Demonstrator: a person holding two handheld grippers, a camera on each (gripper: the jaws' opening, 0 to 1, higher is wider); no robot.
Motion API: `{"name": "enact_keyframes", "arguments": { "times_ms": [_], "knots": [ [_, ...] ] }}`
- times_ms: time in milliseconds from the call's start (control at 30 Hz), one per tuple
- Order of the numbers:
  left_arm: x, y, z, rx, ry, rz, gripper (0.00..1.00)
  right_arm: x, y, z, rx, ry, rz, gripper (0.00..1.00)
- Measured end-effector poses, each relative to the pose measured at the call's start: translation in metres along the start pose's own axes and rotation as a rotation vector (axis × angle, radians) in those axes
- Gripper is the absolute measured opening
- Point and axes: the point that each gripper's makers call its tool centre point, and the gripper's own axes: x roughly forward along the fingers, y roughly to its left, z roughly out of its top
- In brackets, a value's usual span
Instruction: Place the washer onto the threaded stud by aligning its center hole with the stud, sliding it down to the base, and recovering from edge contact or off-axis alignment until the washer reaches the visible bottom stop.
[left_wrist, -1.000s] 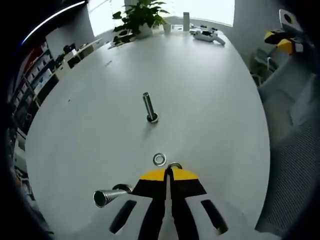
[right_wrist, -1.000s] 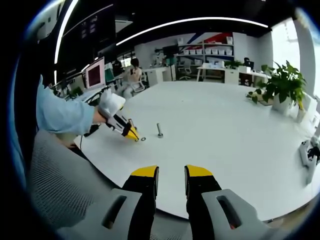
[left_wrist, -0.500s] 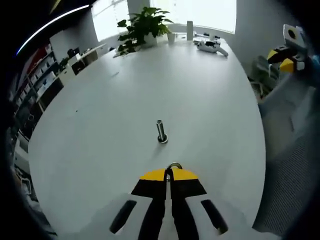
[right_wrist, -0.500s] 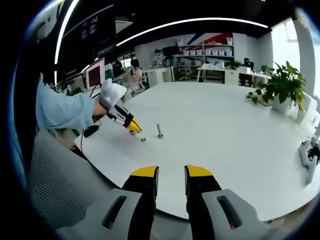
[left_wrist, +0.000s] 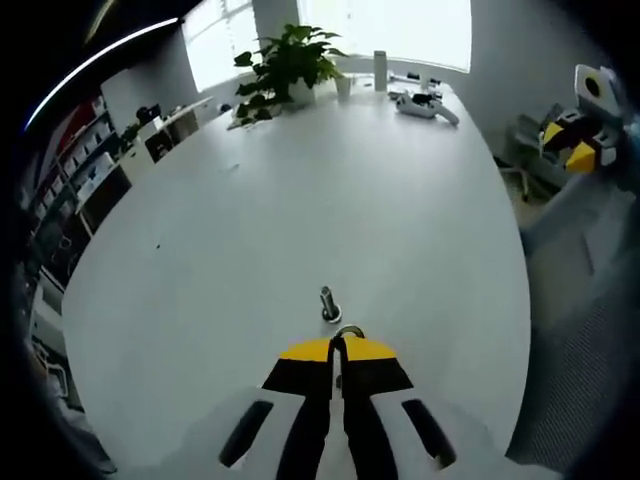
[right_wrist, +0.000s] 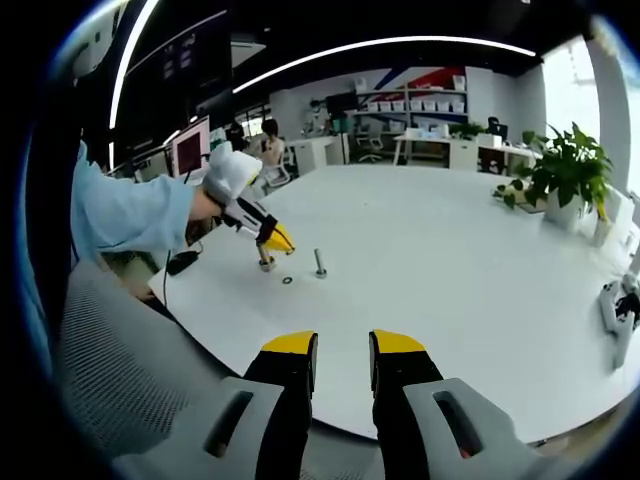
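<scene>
- The left gripper (left_wrist: 338, 345) has its jaws pressed together on a washer (left_wrist: 348, 331), whose thin metal edge peeks out just past the yellow tips.
- Right ahead of those tips, a threaded stud (left_wrist: 328, 303) stands upright on the white worktop (left_wrist: 400, 220); the held washer is very near it but not on it.
- From the right gripper view, the left gripper (right_wrist: 275, 240) hangs above the worktop (right_wrist: 450, 270), held by a hand (right_wrist: 228, 185) in a light blue sleeve (right_wrist: 125, 215).
- A second washer (right_wrist: 287, 280) lies flat on the worktop beside the stud (right_wrist: 320, 263), and another bolt (right_wrist: 266, 263) stands just below the left gripper's tips.
- The right gripper (right_wrist: 342, 345) has a narrow gap between its jaws, with nothing between them, well apart from the stud.
- A potted plant (left_wrist: 285, 62) sits at the far end of the worktop.
</scene>
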Motion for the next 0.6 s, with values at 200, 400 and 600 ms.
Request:
{"name": "enact_keyframes", "arguments": {
  "times_ms": [200, 400, 600],
  "knots": [
    [0.005, 0.014, 0.016, -0.041, -0.029, 0.012, 0.0, -0.001, -0.002, -0.001, 0.001, -0.003, -0.001, 0.23],
    [0.018, 0.018, 0.019, -0.012, -0.003, -0.001, 0.0, 0.0, -0.002, -0.001, 0.002, -0.002, -0.002, 0.23],
    [0.025, 0.017, 0.021, -0.021, 0.015, -0.02, 0.0, 0.0, -0.002, -0.001, 0.003, -0.001, -0.003, 0.23]
  ]
}}
